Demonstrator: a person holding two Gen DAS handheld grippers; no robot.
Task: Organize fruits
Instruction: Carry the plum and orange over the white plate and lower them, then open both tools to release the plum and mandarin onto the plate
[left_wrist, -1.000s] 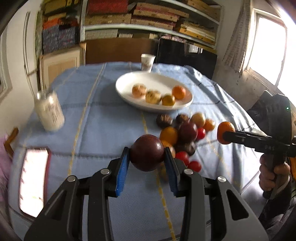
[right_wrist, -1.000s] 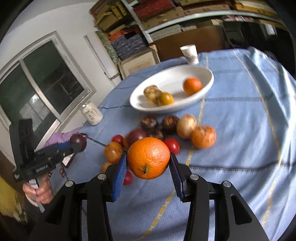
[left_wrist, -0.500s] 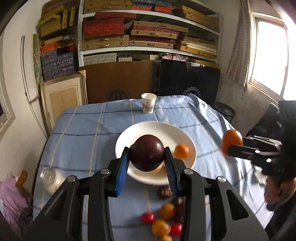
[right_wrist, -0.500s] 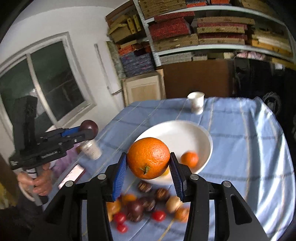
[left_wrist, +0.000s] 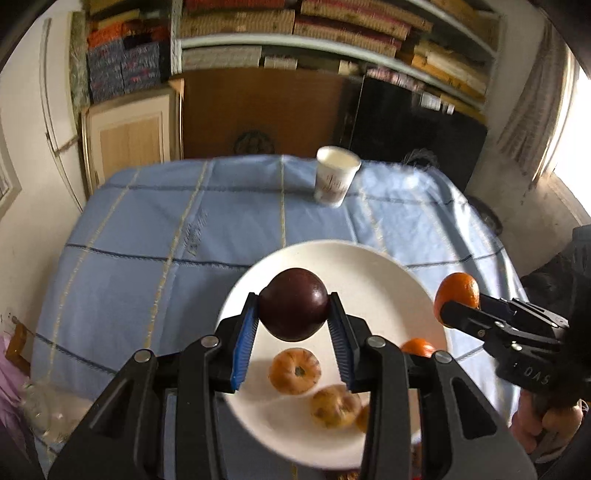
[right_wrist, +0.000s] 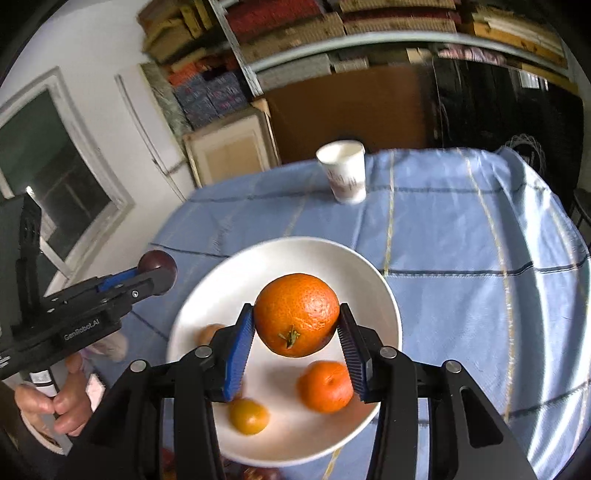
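Observation:
My left gripper (left_wrist: 293, 312) is shut on a dark purple round fruit (left_wrist: 293, 308) and holds it above the white plate (left_wrist: 388, 280). My right gripper (right_wrist: 296, 321) is shut on a large orange (right_wrist: 296, 317) and holds it over the same plate (right_wrist: 373, 277). The plate holds several small fruits: an orange mandarin (right_wrist: 325, 386), a yellow-orange fruit (right_wrist: 248, 416) and a pale one (right_wrist: 209, 332). In the left wrist view the right gripper with the orange (left_wrist: 457, 291) is at the plate's right rim. In the right wrist view the left gripper with the dark fruit (right_wrist: 157, 263) is left of the plate.
A white paper cup (left_wrist: 336, 181) stands behind the plate on the blue tablecloth (left_wrist: 166, 240). Red fruit shows at the plate's near edge (right_wrist: 258, 472). A jar (left_wrist: 37, 410) sits at the table's left edge. Shelves and a cabinet stand behind the table.
Both grippers have moved forward and lower over the plate with their fruits still held. The loose fruit pile has dropped out of view below the plate.

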